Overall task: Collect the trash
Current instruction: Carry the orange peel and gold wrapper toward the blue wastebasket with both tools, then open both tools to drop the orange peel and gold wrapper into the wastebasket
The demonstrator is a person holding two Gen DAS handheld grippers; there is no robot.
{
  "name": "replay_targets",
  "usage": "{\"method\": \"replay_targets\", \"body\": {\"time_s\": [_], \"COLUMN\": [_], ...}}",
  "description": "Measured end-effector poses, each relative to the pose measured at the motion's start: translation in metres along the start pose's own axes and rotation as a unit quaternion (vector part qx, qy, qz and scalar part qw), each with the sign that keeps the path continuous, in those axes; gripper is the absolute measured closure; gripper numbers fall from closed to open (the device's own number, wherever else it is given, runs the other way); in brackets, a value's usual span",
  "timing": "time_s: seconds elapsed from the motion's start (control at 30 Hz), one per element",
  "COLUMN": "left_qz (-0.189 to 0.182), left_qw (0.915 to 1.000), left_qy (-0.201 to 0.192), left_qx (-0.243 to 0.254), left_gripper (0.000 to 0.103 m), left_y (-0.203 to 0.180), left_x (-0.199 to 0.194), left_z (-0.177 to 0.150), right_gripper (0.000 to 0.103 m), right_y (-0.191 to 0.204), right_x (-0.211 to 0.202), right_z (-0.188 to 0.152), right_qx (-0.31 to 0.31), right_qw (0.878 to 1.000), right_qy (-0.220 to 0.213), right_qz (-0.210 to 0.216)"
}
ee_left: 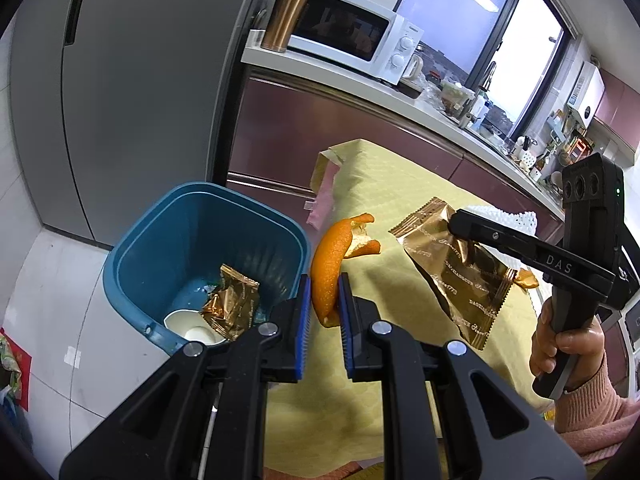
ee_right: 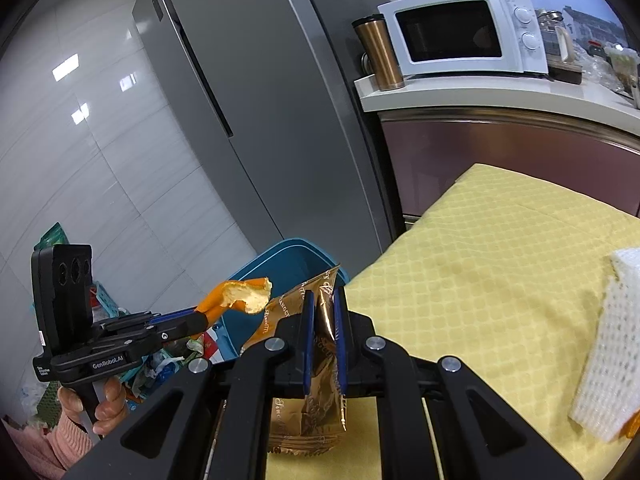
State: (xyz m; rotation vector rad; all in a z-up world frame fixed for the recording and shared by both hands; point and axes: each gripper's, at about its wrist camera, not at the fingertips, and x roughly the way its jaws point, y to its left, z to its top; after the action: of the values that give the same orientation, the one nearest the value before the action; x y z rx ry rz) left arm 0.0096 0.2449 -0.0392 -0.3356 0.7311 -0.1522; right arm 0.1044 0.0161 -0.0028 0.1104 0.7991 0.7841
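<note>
The left gripper (ee_left: 324,300) has its jaws pinching a curl of orange peel (ee_left: 332,260), held above the yellow-clothed table (ee_left: 400,184) just at 3 o'clock of the blue bin (ee_left: 200,248). At 3 o'clock of the peel, the right gripper (ee_right: 321,316) pinches a gold wrapper (ee_right: 320,400). Inside the bin lie another gold wrapper (ee_left: 234,304) and a white cup (ee_left: 192,326).

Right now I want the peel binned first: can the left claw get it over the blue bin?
Probably yes. The left claw grips the orange peel beside the open blue bin; nothing lies between, and the right claw with its wrapper is off to the side.
</note>
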Motion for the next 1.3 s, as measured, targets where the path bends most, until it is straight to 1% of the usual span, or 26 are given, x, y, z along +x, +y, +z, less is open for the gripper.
{"method": "replay_targets", "body": {"time_s": [0.33,0.6,1.0,1.3], "left_qz": [0.018,0.038,0.074,0.088], "left_qw": [0.9998,0.9992,0.9969,0.9956], "left_qy": [-0.003,0.000,0.009,0.014], "left_qx": [-0.006,-0.015,-0.024,-0.029], "left_gripper": [0.089,0.089,0.089,0.089], "left_y": [0.012,0.030,0.048,0.057], "left_x": [-0.001,0.003,0.020,0.031], "left_z": [0.001,0.002,0.004,0.006], "right_gripper": [0.095,0.095,0.095,0.095], "right_y": [0.017,0.030,0.038,0.042], "right_x": [0.023,0.047,0.083,0.103], "right_z": [0.009,0.014,0.018,0.018], "right_qx": [-0.011,-0.024,-0.027,-0.029], "right_qw": [1.000,0.999,0.998,0.997], "right_qy": [0.013,0.028,0.054,0.069], "right_qz": [0.011,0.012,0.005,-0.003]}}
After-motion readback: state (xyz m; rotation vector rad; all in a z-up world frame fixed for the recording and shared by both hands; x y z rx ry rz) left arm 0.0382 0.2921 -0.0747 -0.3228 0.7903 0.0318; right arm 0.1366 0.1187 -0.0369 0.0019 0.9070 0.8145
